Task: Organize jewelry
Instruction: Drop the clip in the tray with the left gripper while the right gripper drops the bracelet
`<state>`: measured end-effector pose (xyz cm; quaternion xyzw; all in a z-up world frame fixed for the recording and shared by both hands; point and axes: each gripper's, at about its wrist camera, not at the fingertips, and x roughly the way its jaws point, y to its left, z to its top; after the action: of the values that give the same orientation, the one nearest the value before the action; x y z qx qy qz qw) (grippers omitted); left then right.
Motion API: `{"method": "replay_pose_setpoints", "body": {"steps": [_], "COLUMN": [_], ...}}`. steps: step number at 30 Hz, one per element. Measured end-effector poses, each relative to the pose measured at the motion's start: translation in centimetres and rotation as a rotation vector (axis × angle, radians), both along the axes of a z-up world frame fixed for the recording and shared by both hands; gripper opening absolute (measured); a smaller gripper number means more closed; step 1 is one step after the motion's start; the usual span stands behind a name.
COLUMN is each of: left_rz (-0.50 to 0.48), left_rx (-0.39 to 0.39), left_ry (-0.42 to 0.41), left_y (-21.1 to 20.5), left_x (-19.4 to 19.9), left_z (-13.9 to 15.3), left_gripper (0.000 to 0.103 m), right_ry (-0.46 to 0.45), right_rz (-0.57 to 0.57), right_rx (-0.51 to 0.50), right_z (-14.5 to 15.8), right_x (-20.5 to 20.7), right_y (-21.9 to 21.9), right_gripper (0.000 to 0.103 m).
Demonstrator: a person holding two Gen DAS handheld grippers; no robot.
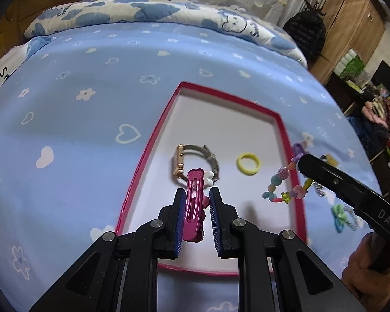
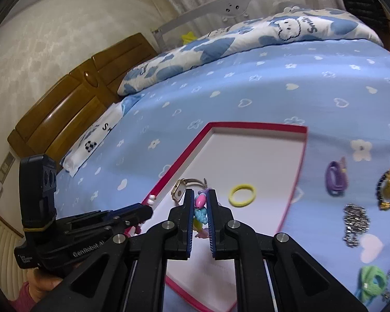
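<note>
The left gripper [image 1: 196, 197] is clamping a pink hair clip [image 1: 193, 202] lengthwise between its blue pads, holding it over the near half of the red-rimmed box [image 1: 153, 140], just short of the gold watch [image 1: 180, 162] lying inside. Holding the clip along its length is probably keeping it from twisting as it is lowered into the box.

The right gripper [image 2: 199, 200] is closed on a colourful beaded bracelet [image 2: 200, 208]; in the left wrist view its loop [image 1: 286, 184] is dangling over the box's rim at about 3 o'clock of the watch. A yellow ring-shaped band [image 2: 241, 195] is lying on the white floor at 3 o'clock of the watch, so both hands appear to be bringing pieces in beside what is already stored.

On the blue bedsheet [image 2: 221, 91], at 3 o'clock of the box, a purple band [image 2: 335, 178], a silver chain piece [image 2: 355, 225] and a green hair tie [image 2: 371, 282] are still waiting outside.
</note>
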<state>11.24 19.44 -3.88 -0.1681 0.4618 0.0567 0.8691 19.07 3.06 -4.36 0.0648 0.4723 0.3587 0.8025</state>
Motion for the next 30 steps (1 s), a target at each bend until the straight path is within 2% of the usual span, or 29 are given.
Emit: {"method": "replay_pose_setpoints", "body": {"steps": [10,16,22,30], "left_rz": [-0.022,-0.035,-0.049,-0.051], "left_rx": [0.058,0.091,0.131,0.139], "left_ry": [0.047,0.084,0.093,0.098], "left_y": [-1.1,-1.7,-2.5,-2.7], "left_x": [3.3,4.4,5.0,5.3], "left_z": [-2.3,-3.7,-4.2,-4.3], "left_gripper": [0.018,0.018,0.019,0.019], "right_ry": [0.061,0.084,0.071,0.084], "right_rz": [-0.020,-0.033,-0.015,-0.004], "right_rx": [-0.091,-0.154,-0.192,-0.194], "right_z": [-4.2,-5.7,-5.9,-6.0], "right_x": [1.5,1.9,1.8,2.1], "right_y": [0.1,-0.5,-0.1,0.1], "right_gripper": [0.009,0.009,0.009,0.012]}}
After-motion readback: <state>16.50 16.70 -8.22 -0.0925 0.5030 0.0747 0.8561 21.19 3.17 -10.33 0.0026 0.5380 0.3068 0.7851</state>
